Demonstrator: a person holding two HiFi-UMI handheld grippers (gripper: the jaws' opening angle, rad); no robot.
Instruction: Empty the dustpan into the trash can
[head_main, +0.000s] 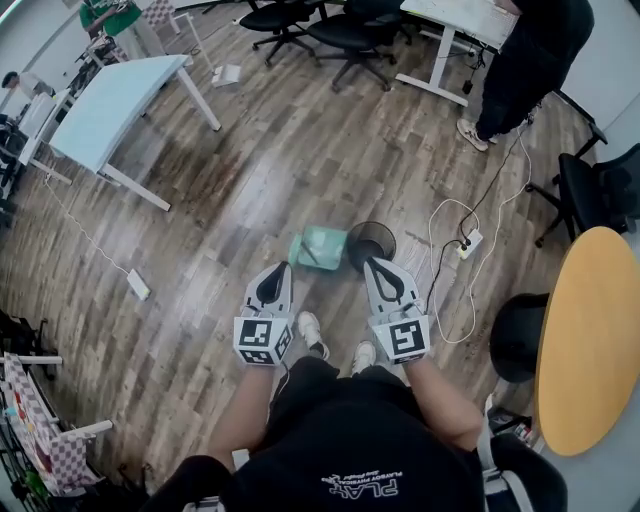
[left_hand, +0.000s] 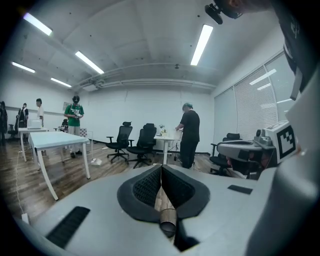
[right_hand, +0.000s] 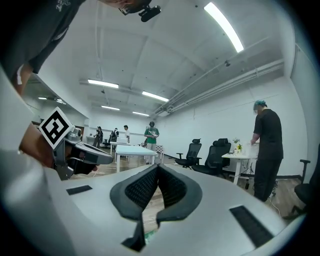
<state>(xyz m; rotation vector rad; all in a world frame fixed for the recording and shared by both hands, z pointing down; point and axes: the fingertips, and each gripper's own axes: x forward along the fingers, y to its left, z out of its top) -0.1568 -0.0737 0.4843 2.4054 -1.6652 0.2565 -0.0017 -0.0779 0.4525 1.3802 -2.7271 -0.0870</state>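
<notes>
A green dustpan (head_main: 322, 247) hangs low over the wooden floor just ahead of my feet. Its brown tubular handle (left_hand: 166, 210) runs between the jaws of my left gripper (head_main: 283, 268), which is shut on it. A round black trash can (head_main: 371, 243) stands on the floor right beside the dustpan, to its right. My right gripper (head_main: 372, 264) points level above the can's near rim; its pads (right_hand: 150, 187) meet at the tips with nothing between them. A sliver of green dustpan (right_hand: 146, 235) shows below its jaws.
A white power strip (head_main: 470, 243) with looping cables lies right of the can. A round yellow table (head_main: 590, 340) and a black stool (head_main: 518, 335) stand at the right. A white table (head_main: 115, 100), office chairs (head_main: 345, 35) and a standing person (head_main: 525, 60) are farther off.
</notes>
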